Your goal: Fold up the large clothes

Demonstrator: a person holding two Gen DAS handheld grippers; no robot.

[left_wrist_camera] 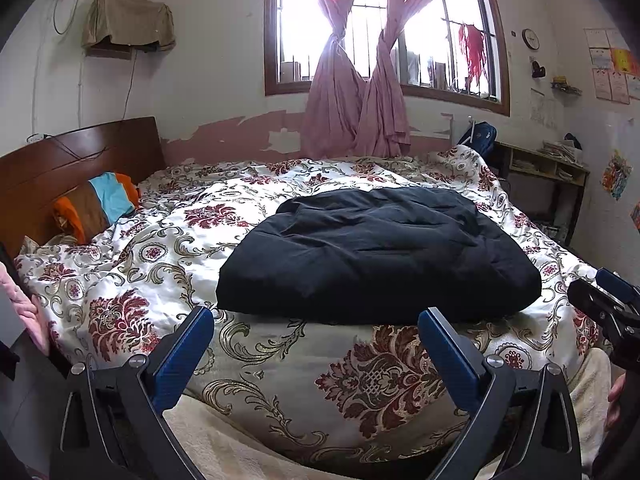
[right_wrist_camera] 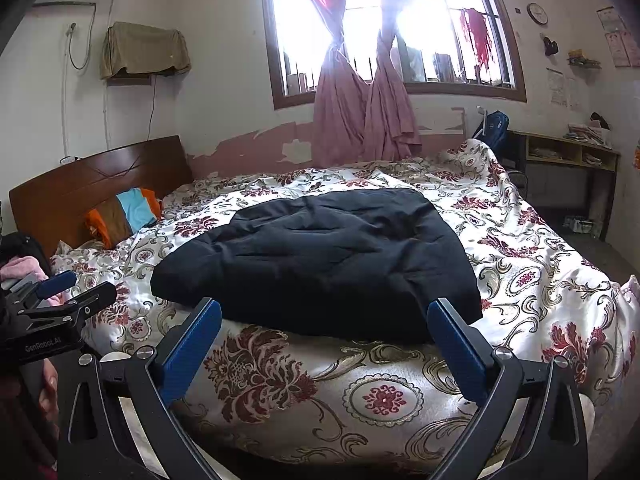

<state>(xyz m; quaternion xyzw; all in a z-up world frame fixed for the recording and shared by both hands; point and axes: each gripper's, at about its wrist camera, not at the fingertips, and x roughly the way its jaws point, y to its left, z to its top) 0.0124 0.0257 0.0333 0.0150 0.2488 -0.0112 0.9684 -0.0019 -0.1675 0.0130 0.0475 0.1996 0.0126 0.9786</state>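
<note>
Left gripper (left_wrist_camera: 316, 322), seen from its own wrist camera: the two blue-padded fingers (left_wrist_camera: 188, 354) are spread wide apart with nothing between them, held over the near edge of the floral quilt (left_wrist_camera: 160, 256), just short of the folded black garment (left_wrist_camera: 372, 256). Right gripper (right_wrist_camera: 324, 314), seen from its own wrist camera: the jaws are likewise spread wide and empty, the blue fingertips (right_wrist_camera: 452, 332) at the garment's near edge; whether they touch the cloth cannot be told. Each gripper also appears at the margin of the other's view, the right one beyond the garment's right side and the left one beyond its left side, with part of a hand visible beneath each.

The black garment lies as a thick, puffy, folded bundle in the middle of the quilt, its near edge toward the grippers and its surface creased. To the garment's left and farther back, a striped pillow (left_wrist_camera: 96, 206) in orange, brown and light blue leans against the wooden headboard (left_wrist_camera: 76, 160). Directly behind the garment, beyond the quilt, pink curtains (left_wrist_camera: 356, 112) knotted at mid-height hang before a barred window (left_wrist_camera: 384, 28). To the garment's right rear stands a wooden shelf unit (left_wrist_camera: 548, 168), with a round wall clock (left_wrist_camera: 531, 38) above it.
</note>
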